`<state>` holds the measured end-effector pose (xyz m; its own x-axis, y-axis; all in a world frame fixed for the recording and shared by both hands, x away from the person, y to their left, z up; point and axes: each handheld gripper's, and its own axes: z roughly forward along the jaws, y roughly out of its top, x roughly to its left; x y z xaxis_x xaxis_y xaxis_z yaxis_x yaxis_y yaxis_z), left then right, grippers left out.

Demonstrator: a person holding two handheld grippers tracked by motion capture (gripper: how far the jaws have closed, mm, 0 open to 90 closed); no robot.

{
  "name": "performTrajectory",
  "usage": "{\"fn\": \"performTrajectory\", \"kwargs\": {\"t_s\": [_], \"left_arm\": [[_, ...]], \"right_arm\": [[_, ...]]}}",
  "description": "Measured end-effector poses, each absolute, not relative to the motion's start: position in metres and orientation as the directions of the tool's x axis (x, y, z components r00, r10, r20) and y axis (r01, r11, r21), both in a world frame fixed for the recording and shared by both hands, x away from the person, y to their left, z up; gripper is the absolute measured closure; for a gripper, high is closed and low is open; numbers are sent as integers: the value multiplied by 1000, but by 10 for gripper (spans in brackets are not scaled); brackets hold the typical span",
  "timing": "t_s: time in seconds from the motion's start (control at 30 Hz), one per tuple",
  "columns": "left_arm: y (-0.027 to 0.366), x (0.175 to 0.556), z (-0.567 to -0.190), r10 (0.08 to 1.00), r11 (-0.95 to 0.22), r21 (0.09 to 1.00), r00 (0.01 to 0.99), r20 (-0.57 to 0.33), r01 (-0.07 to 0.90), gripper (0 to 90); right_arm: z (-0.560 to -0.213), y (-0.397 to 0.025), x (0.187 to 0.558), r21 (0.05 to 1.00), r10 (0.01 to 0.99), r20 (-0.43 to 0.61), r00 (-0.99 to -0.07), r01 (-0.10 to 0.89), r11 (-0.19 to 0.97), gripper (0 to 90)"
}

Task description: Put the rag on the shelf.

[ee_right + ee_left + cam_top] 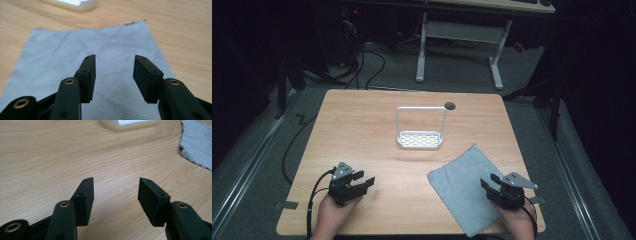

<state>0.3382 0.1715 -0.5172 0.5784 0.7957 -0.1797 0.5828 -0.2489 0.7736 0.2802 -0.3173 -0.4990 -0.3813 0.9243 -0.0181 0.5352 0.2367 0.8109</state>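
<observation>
A grey cloth (467, 187) lies flat on the wooden table (362, 135) at the front right. My right gripper (490, 183) is open just above the cloth's near right part; in the right gripper view the cloth (75, 57) spreads under and beyond the open jaws (114, 60). My left gripper (363, 179) rests open at the front left over bare wood, with nothing between its fingers (85, 195). A white rack with a tall hoop handle (421, 134) stands in the middle of the table; its base (127, 123) sits at the top of the left gripper view.
A small dark round hole (450, 105) marks the table behind the rack. The cloth's corner (197, 142) reaches into the left gripper view at upper right. Beyond the table stand a white desk frame (462, 45) and cables on the floor.
</observation>
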Motion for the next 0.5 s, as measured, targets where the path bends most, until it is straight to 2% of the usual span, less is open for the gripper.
{"fn": "performTrajectory", "kwargs": {"t_s": [0.3,0.33,0.37,0.47,0.5], "left_arm": [[165,341,-516,787,-250,785,591,-176,567,480],[164,341,-516,787,-250,785,591,-177,567,482],[163,342,-517,785,-251,783,593,-179,569,482],[164,341,-516,783,-251,784,595,-180,568,488],[165,340,-516,783,-247,787,595,-181,565,492]], "right_arm": [[-509,-306,261,774,889,7,-458,566,286,543],[-507,-301,257,775,875,0,-484,553,306,594],[-507,-301,257,775,875,0,-484,553,306,594],[-507,-294,249,762,853,-3,-522,551,340,813],[-512,-290,245,731,842,-26,-539,564,384,884]]}}
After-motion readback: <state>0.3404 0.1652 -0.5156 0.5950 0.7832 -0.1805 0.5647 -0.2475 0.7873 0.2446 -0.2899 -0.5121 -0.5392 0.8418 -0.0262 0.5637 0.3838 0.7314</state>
